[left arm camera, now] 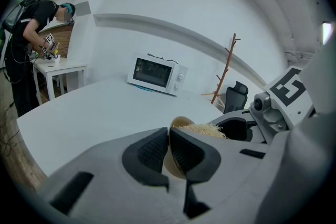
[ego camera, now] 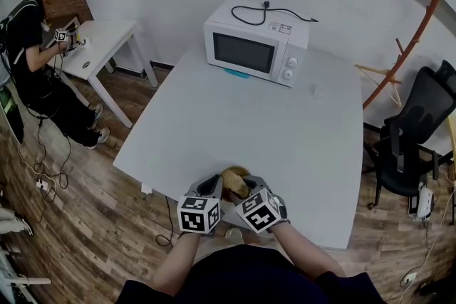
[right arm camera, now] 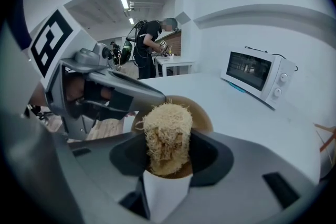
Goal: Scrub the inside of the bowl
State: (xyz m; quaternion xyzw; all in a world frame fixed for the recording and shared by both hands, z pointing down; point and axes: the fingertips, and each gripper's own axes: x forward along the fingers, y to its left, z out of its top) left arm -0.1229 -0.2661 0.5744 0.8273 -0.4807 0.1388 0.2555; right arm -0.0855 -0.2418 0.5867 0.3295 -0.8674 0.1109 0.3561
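Observation:
A tan bowl (ego camera: 231, 173) is held just above the front edge of the white table (ego camera: 285, 139), tilted between both grippers. My left gripper (ego camera: 216, 184) is shut on the bowl's rim. In the left gripper view the thin bowl wall (left arm camera: 176, 165) is pinched between the dark pads (left arm camera: 152, 149). My right gripper (ego camera: 247, 186) is shut on a pale, fibrous scrubber (right arm camera: 167, 131). The scrubber stands at the mouth of the bowl (right arm camera: 202, 115), and its fibres (left arm camera: 202, 129) show over the rim. The bowl's inside is mostly hidden.
A white microwave (ego camera: 256, 43) with a black cable on top stands at the table's far side. A black chair (ego camera: 417, 132) and a wooden coat rack (ego camera: 420, 25) are at the right. A person (ego camera: 35, 46) works at a small white table (ego camera: 100, 46) at the left.

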